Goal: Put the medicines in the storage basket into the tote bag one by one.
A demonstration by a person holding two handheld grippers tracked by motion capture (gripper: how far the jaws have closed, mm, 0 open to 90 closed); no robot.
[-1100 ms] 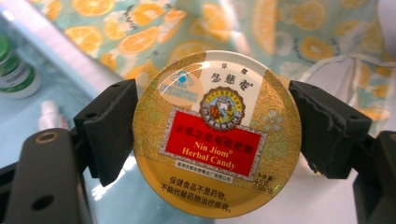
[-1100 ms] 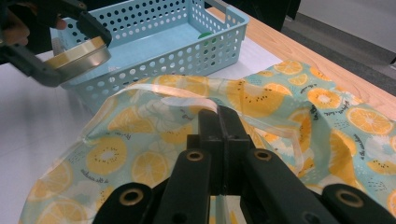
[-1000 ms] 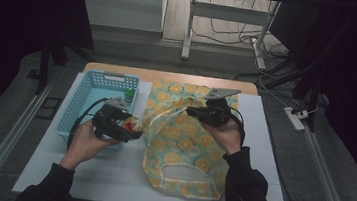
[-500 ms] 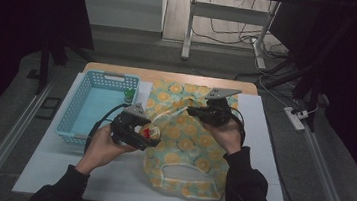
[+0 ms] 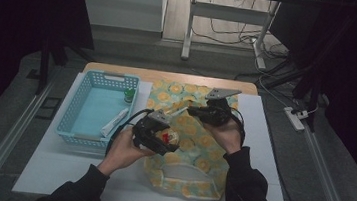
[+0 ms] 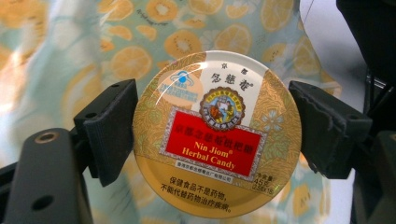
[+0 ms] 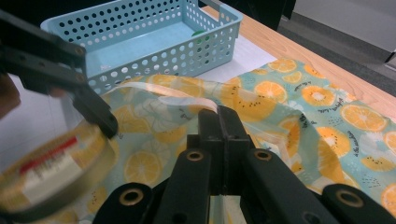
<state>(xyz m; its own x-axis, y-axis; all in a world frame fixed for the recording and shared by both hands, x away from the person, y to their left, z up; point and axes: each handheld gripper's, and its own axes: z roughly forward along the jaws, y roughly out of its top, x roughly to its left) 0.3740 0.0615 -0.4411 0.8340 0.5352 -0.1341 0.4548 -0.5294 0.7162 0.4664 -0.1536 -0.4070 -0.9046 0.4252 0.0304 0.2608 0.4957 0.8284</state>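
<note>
A round gold candy tin (image 6: 216, 133) with a red label sits between my left gripper's (image 6: 212, 140) jaws, which are shut on its rim, one pad (image 6: 112, 126) on each side. In the high view the tin (image 5: 169, 138) and left gripper (image 5: 162, 139) hover over the orange-print cloth bag (image 5: 196, 150). My right gripper (image 7: 223, 116) is shut on the bag's pale strap (image 7: 173, 91) and holds the bag's edge (image 7: 289, 107) raised. The right gripper (image 5: 189, 110) is just beyond the tin, whose blurred side (image 7: 51, 168) appears in the right gripper view.
A light blue perforated basket (image 5: 99, 79) stands left of the bag on a white mat, holding a green-capped bottle (image 5: 129, 94) and a white tube (image 5: 114, 121). The basket (image 7: 140, 32) is also beyond the bag's edge. The wooden table edge (image 5: 169, 75) runs behind.
My left hand has carried the tin rightward from beside the basket to above the bag. The right hand has held still on the strap.
</note>
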